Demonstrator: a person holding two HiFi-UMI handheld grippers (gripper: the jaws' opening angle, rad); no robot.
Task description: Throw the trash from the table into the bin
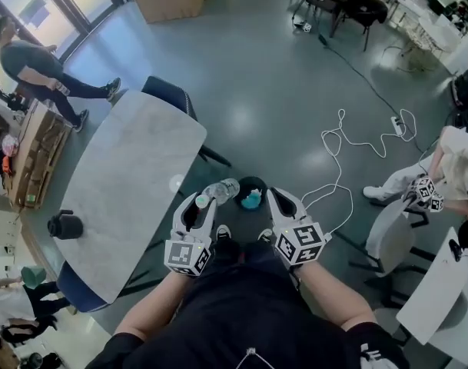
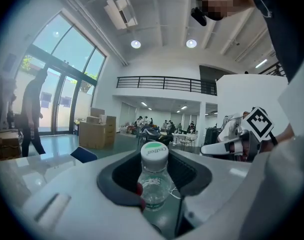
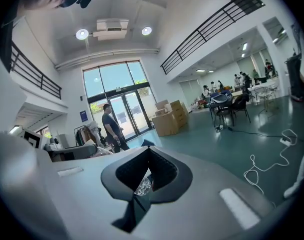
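Note:
My left gripper is shut on a clear plastic bottle near its white, green-topped cap. The bottle lies roughly level above the floor, just left of a small black bin with something blue-green inside. In the left gripper view the bottle stands between the dark pads. My right gripper hovers right of the bin, jaws together with nothing held. Through the pads of my right gripper, in the right gripper view, a bit of clear crinkled plastic shows beyond.
A grey marble table stands to the left with a black jar on it. Dark blue chairs sit at its ends. A white cable loops on the floor. A seated person is at the right, another walks at top left.

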